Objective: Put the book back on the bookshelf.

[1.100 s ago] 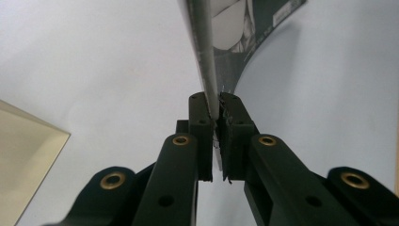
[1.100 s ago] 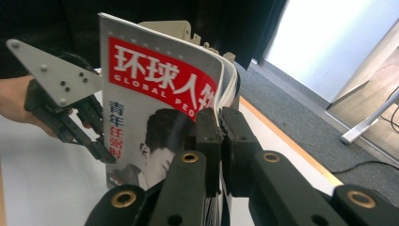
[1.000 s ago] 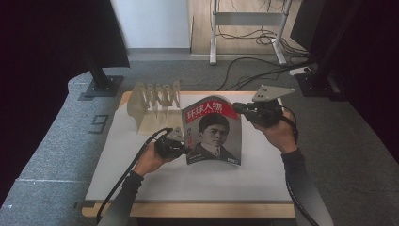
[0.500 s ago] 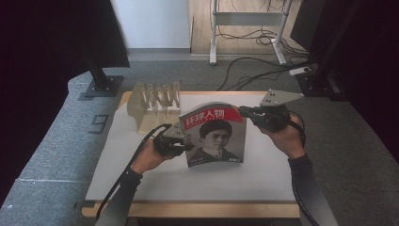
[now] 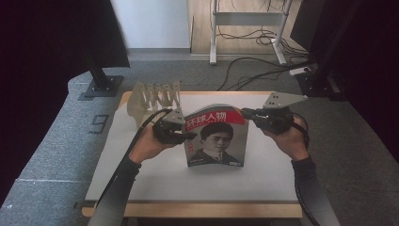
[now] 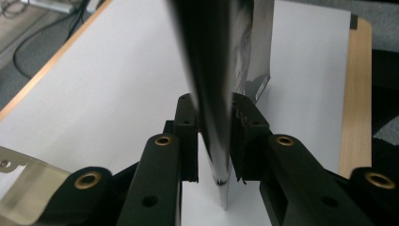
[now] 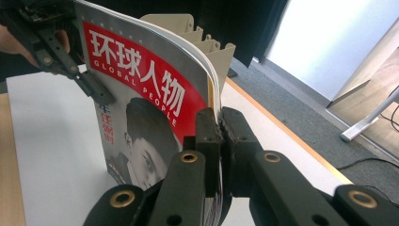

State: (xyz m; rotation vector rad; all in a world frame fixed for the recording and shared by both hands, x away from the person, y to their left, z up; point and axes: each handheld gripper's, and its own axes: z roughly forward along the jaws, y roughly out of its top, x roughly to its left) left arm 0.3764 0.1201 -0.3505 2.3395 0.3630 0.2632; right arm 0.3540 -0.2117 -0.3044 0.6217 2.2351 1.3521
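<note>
- Glossy and red-topped, the magazine (image 5: 216, 139) now stands upright near the middle of the white table (image 5: 141, 179), its lower edge on or just above the sheet; a second ago it leaned back flatter.
- Left gripper (image 5: 188, 135) has risen along the magazine's left edge; its jaws have just been opening a little, with the edge between them, and the left gripper view shows the pads (image 6: 188, 127) only loosely flanking the paper.
- Right gripper (image 7: 220, 123) is clamped on the magazine's upper right edge, so it likely carries the weight.
- Behind stands the slotted beige rack (image 5: 157, 99), probably where the magazine goes next.
</note>
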